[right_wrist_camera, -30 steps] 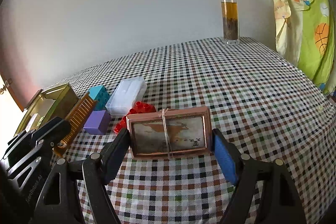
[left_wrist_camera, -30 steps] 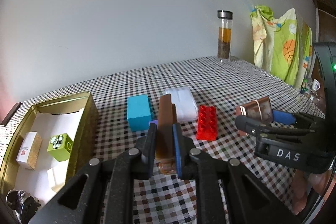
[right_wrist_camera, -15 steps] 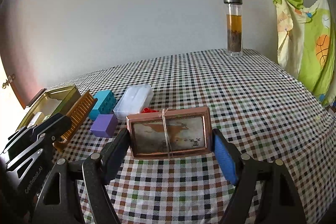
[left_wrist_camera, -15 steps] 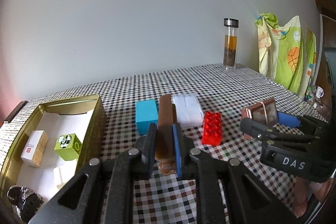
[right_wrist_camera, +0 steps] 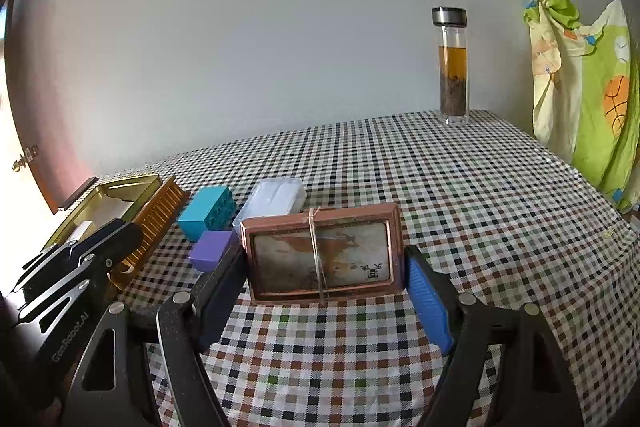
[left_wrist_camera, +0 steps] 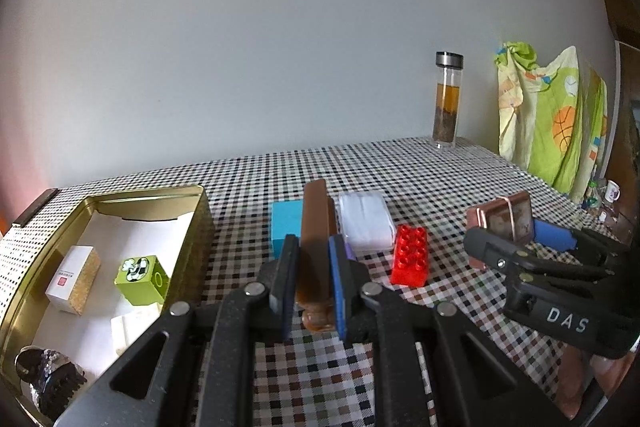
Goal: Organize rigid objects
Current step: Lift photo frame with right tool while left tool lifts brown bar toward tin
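Contents of the gold tin (left_wrist_camera: 198, 223) show only in the left wrist view: at the lower left of that frame it lies open, lined in white, with a white box with a cork-coloured side (left_wrist_camera: 73, 279), a green cube (left_wrist_camera: 141, 279) and a dark sparkly object (left_wrist_camera: 48, 379) at the very bottom edge. In the right wrist view the same tin (right_wrist_camera: 120, 187) is a thin gold rim at the left edge and its inside is hardly visible.

The left wrist view looks straight down the brown comb (left_wrist_camera: 316, 247), so it reads as a narrow upright brown strip; the left gripper (left_wrist_camera: 310, 275) is clamped on it, jaws nearly together. The right wrist view shows the comb (right_wrist_camera: 158, 217) from the side, teeth plain, amber-brown, beside the tin. A purple block (right_wrist_camera: 212, 249) is clear there, while in the left view it is almost wholly hidden behind the blue pad.

The right gripper (right_wrist_camera: 326, 279) has its jaws spread wide around a copper-coloured framed picture (right_wrist_camera: 322, 253), upright, tied round the middle with thin string. The dark left pad touches the frame's edge; whether the blue pad presses the other edge cannot be told.

The red studded brick (left_wrist_camera: 410, 261) appears only in the left view, at centre right on the checked tablecloth (left_wrist_camera: 440, 179). Both views show the turquoise brick (right_wrist_camera: 208, 213), the clear plastic case (right_wrist_camera: 276, 197) and the glass bottle (right_wrist_camera: 453, 63) at upper right.
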Tool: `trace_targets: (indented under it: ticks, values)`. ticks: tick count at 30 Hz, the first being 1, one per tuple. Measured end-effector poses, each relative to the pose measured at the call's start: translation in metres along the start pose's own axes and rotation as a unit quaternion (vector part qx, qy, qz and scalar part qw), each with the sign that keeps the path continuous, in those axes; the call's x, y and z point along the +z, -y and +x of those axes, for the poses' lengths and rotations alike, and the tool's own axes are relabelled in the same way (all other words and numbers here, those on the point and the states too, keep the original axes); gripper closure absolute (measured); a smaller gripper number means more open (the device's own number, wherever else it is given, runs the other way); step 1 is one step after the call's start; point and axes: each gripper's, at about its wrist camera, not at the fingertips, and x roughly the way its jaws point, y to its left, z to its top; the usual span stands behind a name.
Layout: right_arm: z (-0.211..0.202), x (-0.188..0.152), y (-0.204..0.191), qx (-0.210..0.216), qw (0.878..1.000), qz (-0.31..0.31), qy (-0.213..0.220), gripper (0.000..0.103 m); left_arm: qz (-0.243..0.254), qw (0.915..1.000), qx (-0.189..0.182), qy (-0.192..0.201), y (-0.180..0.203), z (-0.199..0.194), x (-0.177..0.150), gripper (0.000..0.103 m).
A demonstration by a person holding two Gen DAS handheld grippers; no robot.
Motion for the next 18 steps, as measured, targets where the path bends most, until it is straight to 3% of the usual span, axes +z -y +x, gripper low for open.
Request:
trace_targets:
  ticks: [18]
  values:
    - [-0.012, 0.001, -0.009, 0.003, 0.999, -0.015, 0.039, 0.024, -0.014, 0.9996, 0.008, 0.023, -0.007, -0.013, -0.001, 0.089]
